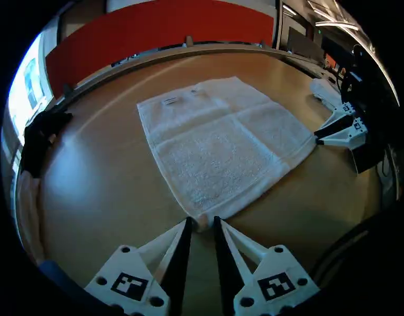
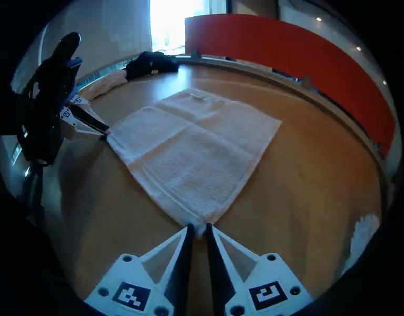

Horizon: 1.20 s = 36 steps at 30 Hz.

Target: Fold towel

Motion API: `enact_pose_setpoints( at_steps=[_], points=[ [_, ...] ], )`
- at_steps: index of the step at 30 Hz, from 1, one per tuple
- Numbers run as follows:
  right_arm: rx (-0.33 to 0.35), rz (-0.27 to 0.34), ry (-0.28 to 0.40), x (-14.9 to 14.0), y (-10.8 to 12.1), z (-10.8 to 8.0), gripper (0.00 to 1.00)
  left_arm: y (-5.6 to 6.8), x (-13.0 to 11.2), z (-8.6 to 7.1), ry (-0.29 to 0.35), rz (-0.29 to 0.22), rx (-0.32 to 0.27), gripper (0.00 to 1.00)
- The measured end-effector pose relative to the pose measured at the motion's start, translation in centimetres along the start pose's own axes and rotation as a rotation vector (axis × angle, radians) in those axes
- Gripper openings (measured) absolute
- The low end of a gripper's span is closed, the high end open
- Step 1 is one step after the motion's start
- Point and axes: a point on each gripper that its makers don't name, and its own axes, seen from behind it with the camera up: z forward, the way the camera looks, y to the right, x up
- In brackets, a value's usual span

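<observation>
A white towel (image 1: 223,142) lies flat on the round wooden table (image 1: 101,174), with a small label near its far edge. My left gripper (image 1: 202,224) sits low at the towel's nearest corner, and its narrow jaws pinch that corner. My right gripper (image 2: 199,227) holds the neighbouring corner of the towel (image 2: 194,147) the same way, its fingers almost together on the cloth. Each gripper is also seen from the other view, at a side corner: the right gripper (image 1: 317,136) and the left gripper (image 2: 104,130), with a gloved hand behind it.
A black object (image 2: 151,62) and a beige cloth (image 2: 104,84) lie at the table's far rim. Another white cloth (image 1: 325,89) rests near the right gripper. A red panel (image 1: 159,26) stands behind the table. Bare wood surrounds the towel.
</observation>
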Motion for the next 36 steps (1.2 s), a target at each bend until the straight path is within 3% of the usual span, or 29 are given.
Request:
enact_pose_setpoints(
  at_steps=[12,27,36],
  points=[
    [-0.018,0.012,0.002,0.3,0.2,0.0,0.13,0.3,0.5,0.0,0.011,-0.045,0.002,0.08],
    [-0.023,0.026,0.013,0.9,0.5,-0.7,0.12,0.8,0.6,0.0,-0.004,-0.069,-0.006,0.05],
    [-0.031,0.006,0.041,2.4,0.9,-2.8,0.12,1.6,1.3,-1.4,-0.004,-0.116,-0.024,0.05]
  ],
)
